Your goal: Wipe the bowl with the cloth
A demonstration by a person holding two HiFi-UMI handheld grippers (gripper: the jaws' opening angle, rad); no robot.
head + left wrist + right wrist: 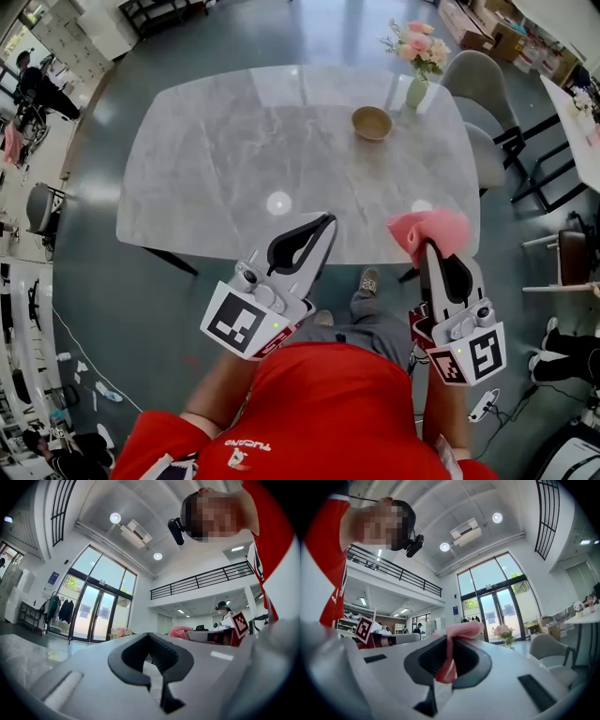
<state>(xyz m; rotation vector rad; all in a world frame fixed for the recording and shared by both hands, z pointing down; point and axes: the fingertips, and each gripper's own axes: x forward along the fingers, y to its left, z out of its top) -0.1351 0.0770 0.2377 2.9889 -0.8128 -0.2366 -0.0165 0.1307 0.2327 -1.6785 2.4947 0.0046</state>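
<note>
Cloth [433, 228] pinched in closed right gripper [429, 251]; left gripper [326, 223] closed, empty. Risk of unheld bowl [372, 123] sliding on smooth table [234, 159].

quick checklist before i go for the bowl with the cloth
1. Grip: ok. The right gripper is shut on the pink cloth, which bunches above its tips.
2. Free hand: ok. The left gripper is shut with nothing between its jaws; open it before steadying anything.
3. Reach: not ok. The bowl sits toward the far side of the table; both grippers hover at the near edge.
4. Upright: ok. The bowl stands upright and its inside looks empty.
5. Clearance: not ok. The flower vase stands close beside the bowl, apart, at its far right.
</note>
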